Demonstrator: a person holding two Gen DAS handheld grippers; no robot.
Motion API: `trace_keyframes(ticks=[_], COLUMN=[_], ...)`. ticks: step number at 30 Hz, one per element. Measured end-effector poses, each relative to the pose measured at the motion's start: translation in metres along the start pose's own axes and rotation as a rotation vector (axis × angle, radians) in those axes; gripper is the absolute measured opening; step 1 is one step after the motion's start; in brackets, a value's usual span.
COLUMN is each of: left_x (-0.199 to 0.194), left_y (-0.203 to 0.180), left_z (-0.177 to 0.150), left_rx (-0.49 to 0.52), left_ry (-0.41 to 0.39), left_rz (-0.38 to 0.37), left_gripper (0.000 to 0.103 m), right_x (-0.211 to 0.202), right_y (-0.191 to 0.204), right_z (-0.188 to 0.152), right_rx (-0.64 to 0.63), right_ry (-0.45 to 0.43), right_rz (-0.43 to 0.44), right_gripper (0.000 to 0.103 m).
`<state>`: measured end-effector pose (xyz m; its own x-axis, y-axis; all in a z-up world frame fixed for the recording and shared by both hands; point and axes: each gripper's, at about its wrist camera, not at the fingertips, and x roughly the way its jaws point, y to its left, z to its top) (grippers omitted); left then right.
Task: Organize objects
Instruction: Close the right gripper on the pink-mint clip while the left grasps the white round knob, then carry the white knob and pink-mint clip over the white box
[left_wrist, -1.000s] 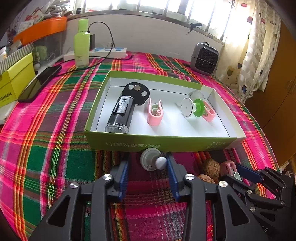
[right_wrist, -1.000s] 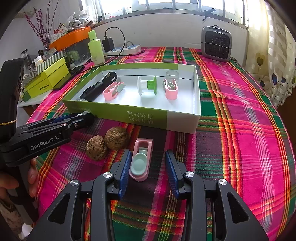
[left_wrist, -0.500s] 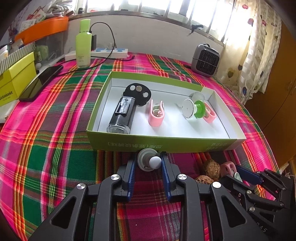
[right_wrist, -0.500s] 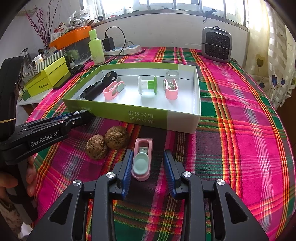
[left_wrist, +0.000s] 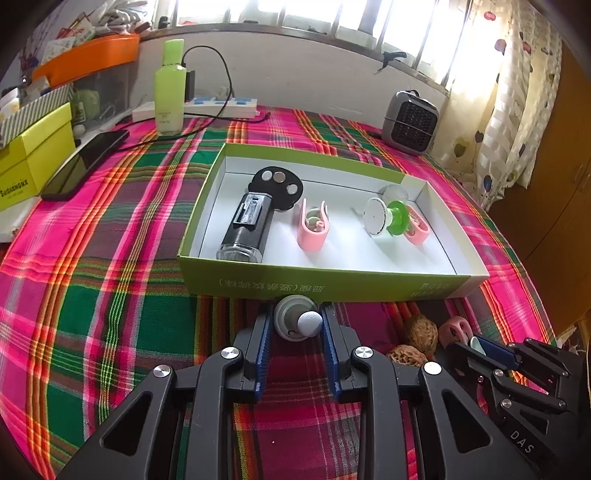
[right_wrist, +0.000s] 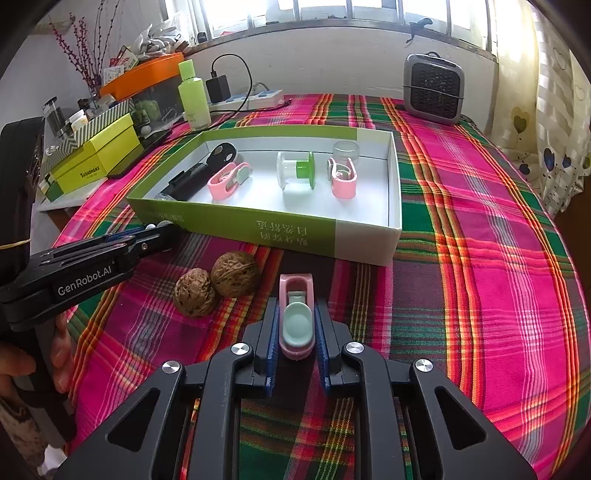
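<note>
A green box (left_wrist: 325, 286) with a white inside stands on the plaid cloth and holds a black device (left_wrist: 248, 221), two pink clips and a white-green spool (left_wrist: 386, 218). My left gripper (left_wrist: 296, 325) is shut on a small grey knob (left_wrist: 297, 320) just in front of the box wall. My right gripper (right_wrist: 296, 328) is shut on a pink clip with a mint pad (right_wrist: 297, 317), in front of the box (right_wrist: 280, 229). Two walnuts (right_wrist: 216, 282) lie to the left of that clip. The left gripper also shows in the right wrist view (right_wrist: 159, 234).
A grey heater (right_wrist: 434, 88) stands at the back right. A green bottle (left_wrist: 170, 88), a power strip, a phone (left_wrist: 85, 162) and yellow boxes (left_wrist: 33, 155) line the back left. The table edge drops off at the right, by the curtain.
Both grippers have closed: the left onto the grey knob, the right onto the pink clip. Both objects rest at about the same spots in front of the box.
</note>
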<state>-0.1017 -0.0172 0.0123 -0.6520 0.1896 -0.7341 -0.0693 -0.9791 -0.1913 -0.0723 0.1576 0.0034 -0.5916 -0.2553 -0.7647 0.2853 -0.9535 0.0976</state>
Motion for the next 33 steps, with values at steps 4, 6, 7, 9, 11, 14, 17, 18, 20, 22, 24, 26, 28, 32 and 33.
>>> trace_keyframes(ticks=[4, 6, 7, 9, 11, 14, 17, 18, 20, 22, 24, 26, 28, 32, 33], left_x=[-0.001, -0.001, -0.002, -0.003, -0.005, -0.010, -0.015, -0.016, -0.018, -0.020, -0.023, -0.025, -0.026, -0.028, -0.029], left_y=[0.000, 0.000, 0.000, 0.000, -0.001, -0.002, -0.004, -0.005, -0.006, -0.007, -0.009, -0.010, -0.011, -0.012, -0.012], left_z=[-0.001, -0.001, -0.001, -0.002, -0.003, -0.003, -0.004, -0.004, -0.005, -0.005, -0.006, -0.006, -0.006, -0.006, -0.005], left_rx=[0.001, 0.001, 0.001, 0.002, 0.006, 0.013, 0.020, 0.023, 0.027, 0.031, 0.041, 0.042, 0.045, 0.045, 0.044], left_ry=[-0.002, -0.003, -0.004, -0.005, -0.007, -0.013, -0.024, -0.025, -0.028, -0.031, -0.041, -0.044, -0.046, -0.051, -0.052], left_rz=[0.001, 0.001, 0.002, 0.003, 0.004, 0.009, 0.015, 0.016, 0.016, 0.019, 0.023, 0.022, 0.022, 0.021, 0.017], left_gripper=[0.023, 0.023, 0.023, 0.023, 0.023, 0.023, 0.023, 0.023, 0.023, 0.023, 0.023, 0.023, 0.023, 0.023, 0.023], right_x=[-0.001, -0.001, -0.002, -0.002, -0.003, -0.005, -0.007, -0.008, -0.012, -0.013, -0.015, -0.015, -0.016, -0.017, -0.018], right_y=[0.001, 0.001, 0.001, 0.002, 0.002, 0.002, 0.002, 0.002, 0.003, 0.004, 0.004, 0.005, 0.005, 0.004, 0.004], right_z=[0.000, 0.000, 0.000, 0.000, -0.001, 0.000, 0.001, 0.001, 0.002, 0.003, 0.004, 0.005, 0.005, 0.006, 0.006], right_rx=[-0.004, -0.003, -0.002, -0.002, -0.003, -0.003, -0.004, -0.004, -0.003, -0.004, -0.004, -0.003, 0.000, 0.000, 0.000], right_ry=[-0.003, -0.006, -0.007, -0.009, -0.012, -0.019, -0.027, -0.031, -0.041, -0.046, -0.051, -0.055, -0.058, -0.061, -0.063], right_rz=[0.003, 0.002, 0.002, 0.002, 0.004, 0.005, 0.004, 0.005, 0.010, 0.011, 0.015, 0.015, 0.016, 0.016, 0.015], right_gripper=[0.018, 0.018, 0.018, 0.018, 0.018, 0.018, 0.018, 0.018, 0.018, 0.018, 0.018, 0.018, 0.018, 0.018, 0.018])
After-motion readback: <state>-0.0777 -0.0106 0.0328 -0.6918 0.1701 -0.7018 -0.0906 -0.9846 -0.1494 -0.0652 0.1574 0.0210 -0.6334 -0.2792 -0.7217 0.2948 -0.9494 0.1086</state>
